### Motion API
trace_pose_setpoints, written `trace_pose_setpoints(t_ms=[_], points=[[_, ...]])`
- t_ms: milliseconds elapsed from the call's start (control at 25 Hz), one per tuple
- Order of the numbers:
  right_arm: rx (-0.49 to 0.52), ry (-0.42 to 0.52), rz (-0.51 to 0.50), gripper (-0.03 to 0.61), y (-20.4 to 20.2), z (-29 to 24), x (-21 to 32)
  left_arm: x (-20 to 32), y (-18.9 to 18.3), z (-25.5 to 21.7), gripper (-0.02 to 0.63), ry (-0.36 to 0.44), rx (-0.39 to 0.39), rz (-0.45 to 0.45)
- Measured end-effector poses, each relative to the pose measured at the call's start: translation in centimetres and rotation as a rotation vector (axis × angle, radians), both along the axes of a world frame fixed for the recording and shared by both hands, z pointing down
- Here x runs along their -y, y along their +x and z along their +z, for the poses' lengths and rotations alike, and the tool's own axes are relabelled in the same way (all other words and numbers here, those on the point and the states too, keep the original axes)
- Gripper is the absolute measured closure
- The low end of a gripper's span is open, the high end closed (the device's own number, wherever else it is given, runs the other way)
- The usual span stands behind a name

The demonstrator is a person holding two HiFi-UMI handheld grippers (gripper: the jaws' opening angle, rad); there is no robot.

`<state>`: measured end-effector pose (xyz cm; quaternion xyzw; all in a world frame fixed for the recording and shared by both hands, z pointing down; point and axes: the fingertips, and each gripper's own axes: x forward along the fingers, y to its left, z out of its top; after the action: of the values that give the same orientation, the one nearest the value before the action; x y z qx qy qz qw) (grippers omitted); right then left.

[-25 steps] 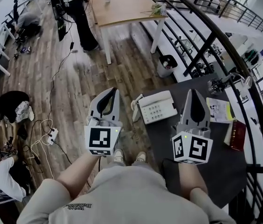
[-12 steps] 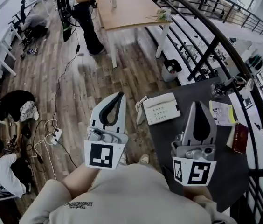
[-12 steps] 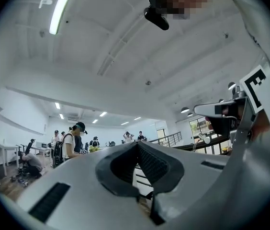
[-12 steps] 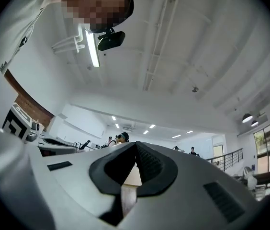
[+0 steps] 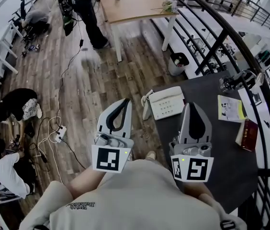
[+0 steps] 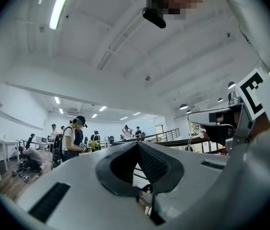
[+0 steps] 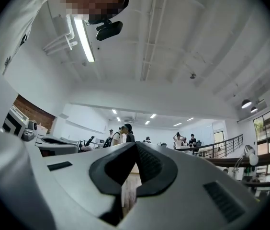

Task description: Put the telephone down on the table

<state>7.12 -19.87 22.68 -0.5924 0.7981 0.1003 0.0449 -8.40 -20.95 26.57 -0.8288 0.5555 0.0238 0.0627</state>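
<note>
1. Nearest me, my left gripper [image 5: 125, 103] hangs over the wooden floor [image 5: 77, 80]. Its jaws are pressed together with nothing between them.
2. Beside it, my right gripper [image 5: 191, 107] is above the dark tabletop [image 5: 223, 152], jaws likewise pressed together and empty.
3. Just beyond both tips, the white telephone [image 5: 166, 108] lies flat at the tabletop's left corner, apart from both grippers.
4. My judgement is that the putting-down looks done, since the telephone rests on the tabletop unheld. Nothing seems left to do.
5. Farther right on the tabletop lie a yellow booklet [image 5: 230, 108] and a red book [image 5: 249, 132].
</note>
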Motion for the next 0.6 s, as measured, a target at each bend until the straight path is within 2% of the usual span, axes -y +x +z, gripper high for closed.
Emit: trace_pose_setpoints(t_ms=[440, 600], points=[[0.015, -0.011, -0.040, 0.577, -0.77, 0.11, 0.00, 0.62, 0.19, 0.72, 0.609, -0.056, 0.017, 0.018], [0.013, -0.012, -0.048, 0.577, -0.86, -0.05, 0.24, 0.63, 0.09, 0.23, 0.609, -0.058, -0.015, 0.008]])
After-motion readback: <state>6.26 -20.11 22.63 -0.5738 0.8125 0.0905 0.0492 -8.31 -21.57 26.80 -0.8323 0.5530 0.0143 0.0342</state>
